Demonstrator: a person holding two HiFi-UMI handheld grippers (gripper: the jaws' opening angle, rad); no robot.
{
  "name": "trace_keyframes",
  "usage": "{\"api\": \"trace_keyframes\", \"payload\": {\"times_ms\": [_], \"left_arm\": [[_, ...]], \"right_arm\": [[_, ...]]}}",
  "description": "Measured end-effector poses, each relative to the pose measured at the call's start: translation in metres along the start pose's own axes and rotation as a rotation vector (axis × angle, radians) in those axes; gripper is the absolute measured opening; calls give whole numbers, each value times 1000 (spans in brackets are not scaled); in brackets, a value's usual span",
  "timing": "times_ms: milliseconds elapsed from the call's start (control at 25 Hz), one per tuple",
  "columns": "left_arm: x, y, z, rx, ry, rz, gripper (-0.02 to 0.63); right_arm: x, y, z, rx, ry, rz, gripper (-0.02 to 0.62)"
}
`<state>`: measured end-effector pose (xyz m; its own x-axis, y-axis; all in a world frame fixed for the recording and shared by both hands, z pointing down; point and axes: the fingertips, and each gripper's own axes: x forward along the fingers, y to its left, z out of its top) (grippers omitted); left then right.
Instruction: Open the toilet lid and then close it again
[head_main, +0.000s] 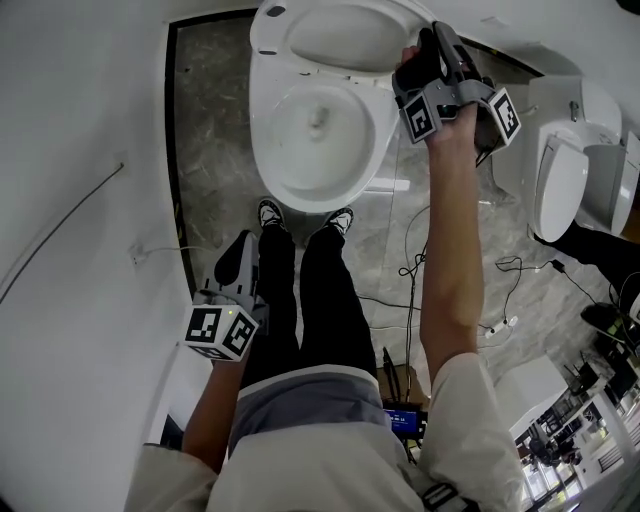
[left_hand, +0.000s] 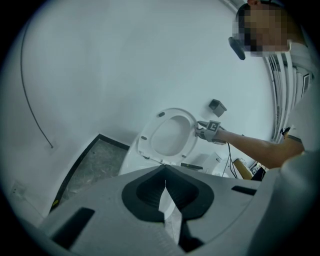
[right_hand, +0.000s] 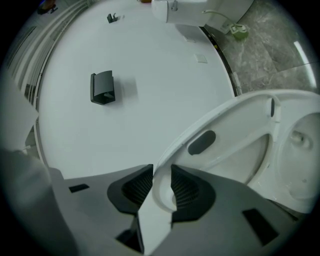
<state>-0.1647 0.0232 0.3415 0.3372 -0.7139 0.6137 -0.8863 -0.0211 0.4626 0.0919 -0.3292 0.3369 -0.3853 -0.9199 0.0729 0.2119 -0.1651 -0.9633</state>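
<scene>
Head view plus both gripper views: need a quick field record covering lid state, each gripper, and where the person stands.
lid: white plastic toilet lid raised, inner face showing
bowl: white ceramic toilet bowl uncovered
right gripper: jaws closed on the lid's side rim
left gripper: jaws together, nothing between them, low beside the person's left leg, apart from the toilet
person: standing facing the bowl, black-and-white shoes at its foot
floor: grey marble floor, black cables to the person's right
</scene>
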Motion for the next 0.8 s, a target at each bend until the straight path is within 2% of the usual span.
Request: {"api": "trace_keyframes", "payload": {"times_ms": [240,600,720,800], "left_arm": [[-9,-5,-11,5,-8,-14,6],[-13,-2,-13,22,-17,-23,6],[-3,3,-9,28,-9,-24,6],[5,3,-7,31,-5,-24,6]], "right_arm": [[0,2,-1,14,-17,8,104],[-3,4,3,61,-52,64,103],[0,4,4,46,-32,86,103],[2,4,6,-2,-4,87,101]]}}
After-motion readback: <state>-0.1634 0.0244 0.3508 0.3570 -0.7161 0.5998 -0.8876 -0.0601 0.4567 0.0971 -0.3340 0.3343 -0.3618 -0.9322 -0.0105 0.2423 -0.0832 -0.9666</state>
